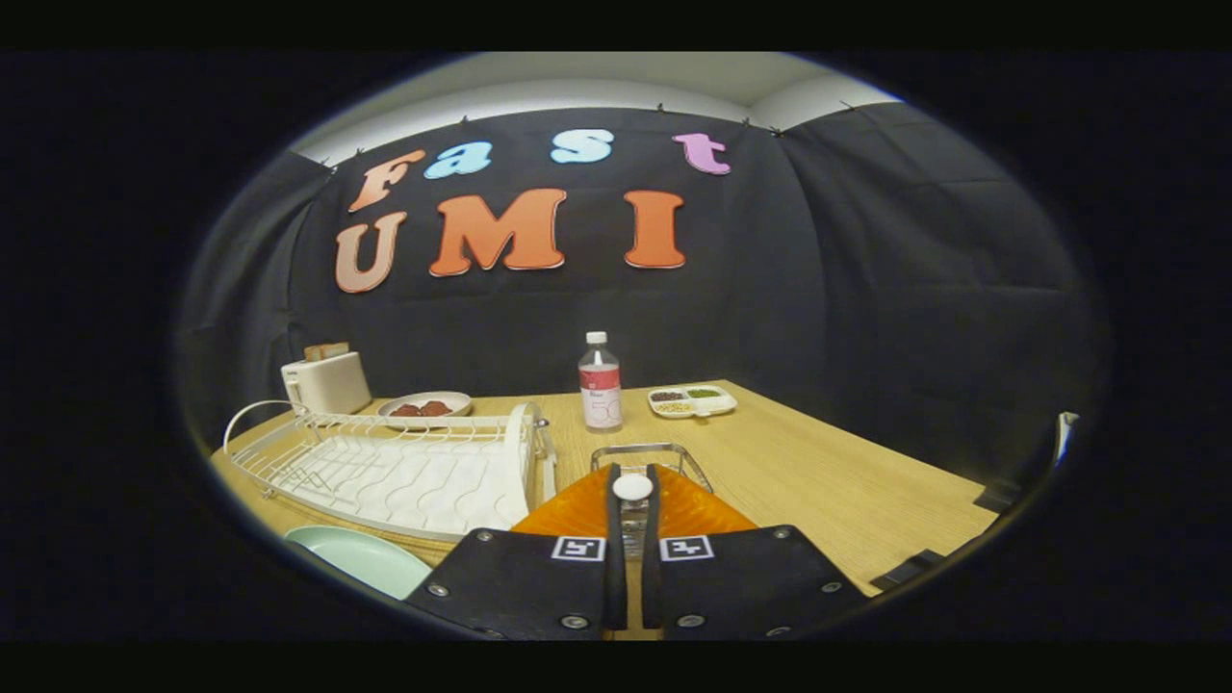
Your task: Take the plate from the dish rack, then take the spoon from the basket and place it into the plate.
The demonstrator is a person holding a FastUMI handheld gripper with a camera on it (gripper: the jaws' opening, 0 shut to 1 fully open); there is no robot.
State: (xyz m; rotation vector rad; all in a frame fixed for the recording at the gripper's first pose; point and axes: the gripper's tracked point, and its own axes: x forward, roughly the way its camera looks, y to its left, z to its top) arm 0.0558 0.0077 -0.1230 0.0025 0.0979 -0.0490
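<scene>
White-handled spoon (632,487) pinched in nearly closed claw (632,481); plate (361,558) at table (818,472) edge, open wood to the right.

The pale green plate (361,558) lay flat on the table, just before the white wire dish rack (404,467). The white-tipped spoon (632,500) stood pinched between the fingers, over the wire basket (650,452).

On the surface (818,472) I count one dish rack (404,467), one pale green plate (361,558), one toaster (325,382), one dish of reddish food (425,406), one bottle (600,381), one divided tray (691,399), one wire basket (650,452) and one spoon (632,488).
</scene>
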